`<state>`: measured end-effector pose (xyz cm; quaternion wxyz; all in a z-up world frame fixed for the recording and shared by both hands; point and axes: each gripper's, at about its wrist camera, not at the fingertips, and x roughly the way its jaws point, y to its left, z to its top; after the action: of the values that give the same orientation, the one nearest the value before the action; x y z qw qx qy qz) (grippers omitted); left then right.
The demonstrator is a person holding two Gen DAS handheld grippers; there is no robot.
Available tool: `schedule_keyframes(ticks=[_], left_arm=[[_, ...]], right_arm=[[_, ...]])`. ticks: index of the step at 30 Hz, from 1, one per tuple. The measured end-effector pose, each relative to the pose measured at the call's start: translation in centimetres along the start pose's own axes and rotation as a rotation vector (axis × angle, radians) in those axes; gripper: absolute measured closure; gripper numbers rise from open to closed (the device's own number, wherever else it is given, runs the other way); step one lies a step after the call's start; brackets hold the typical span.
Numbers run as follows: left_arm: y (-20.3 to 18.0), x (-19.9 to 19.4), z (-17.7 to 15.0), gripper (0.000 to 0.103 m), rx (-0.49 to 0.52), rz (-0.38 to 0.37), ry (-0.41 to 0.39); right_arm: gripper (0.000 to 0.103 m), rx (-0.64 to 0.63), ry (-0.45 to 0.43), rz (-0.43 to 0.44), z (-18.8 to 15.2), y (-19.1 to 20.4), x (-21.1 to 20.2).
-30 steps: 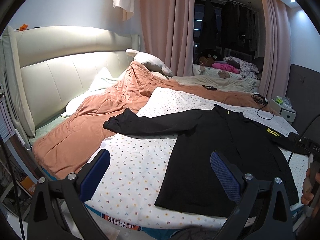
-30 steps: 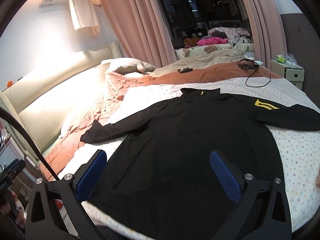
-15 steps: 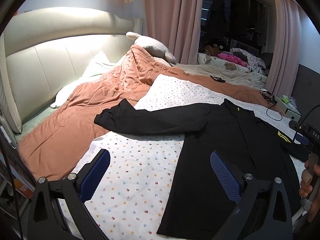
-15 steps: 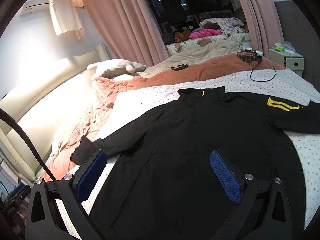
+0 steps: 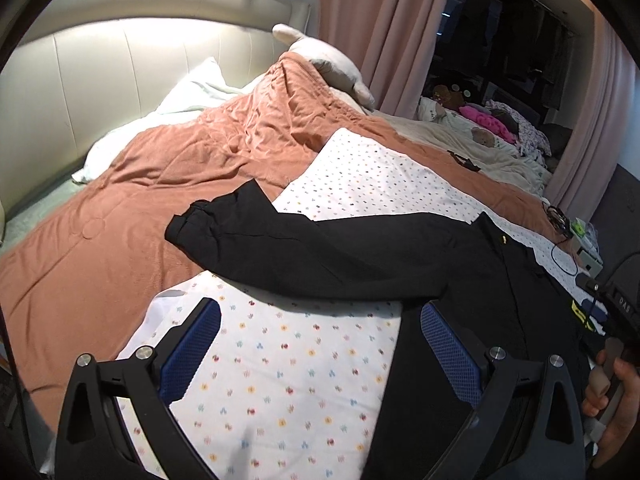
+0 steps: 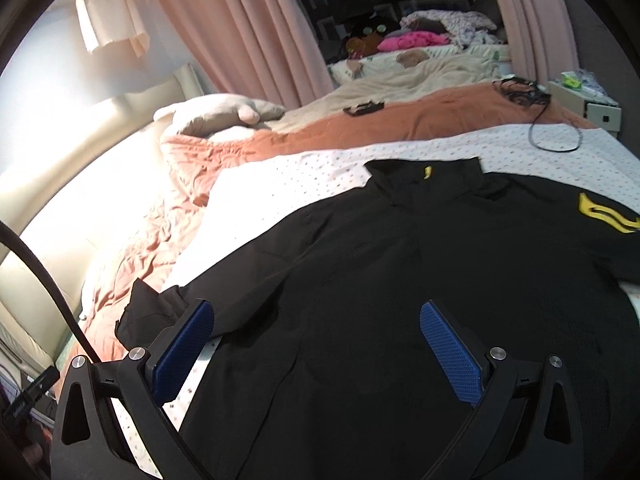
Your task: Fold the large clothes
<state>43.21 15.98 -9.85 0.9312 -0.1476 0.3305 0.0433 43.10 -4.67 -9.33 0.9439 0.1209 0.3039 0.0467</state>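
Bedroom, left wrist view: black jacket [image 5: 460, 280] spread flat on the dotted bedsheet [image 5: 288, 360] for folding, sleeve [image 5: 256, 240] reaching centre-left; left tongs [image 5: 320, 344] wide open, empty. Right wrist view: right tongs [image 6: 316, 344] agape, empty, above the jacket's body, lower centre.

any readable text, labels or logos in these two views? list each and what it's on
"DAS": white letters on the black device at the right edge of the left wrist view; cut off there.
Yellow emblem on the black jacket: a shape, no letters.
Small yellow collar mark: too small to read.
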Motion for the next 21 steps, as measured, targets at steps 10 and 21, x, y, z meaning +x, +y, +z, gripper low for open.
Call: schedule_keyframes(ticks=[10, 21], left_arm=[[7.2, 8.9, 2.4, 0.017, -0.185, 0.05, 0.127], [12.3, 15.0, 2.5, 0.023, -0.33, 0.097, 0.221]], right_arm=[[0.04, 0.048, 0.137, 0.096, 3.2, -1.2, 9.1], [0.061, 0.096, 0.224, 0.184, 4.5, -2.7, 17.3]])
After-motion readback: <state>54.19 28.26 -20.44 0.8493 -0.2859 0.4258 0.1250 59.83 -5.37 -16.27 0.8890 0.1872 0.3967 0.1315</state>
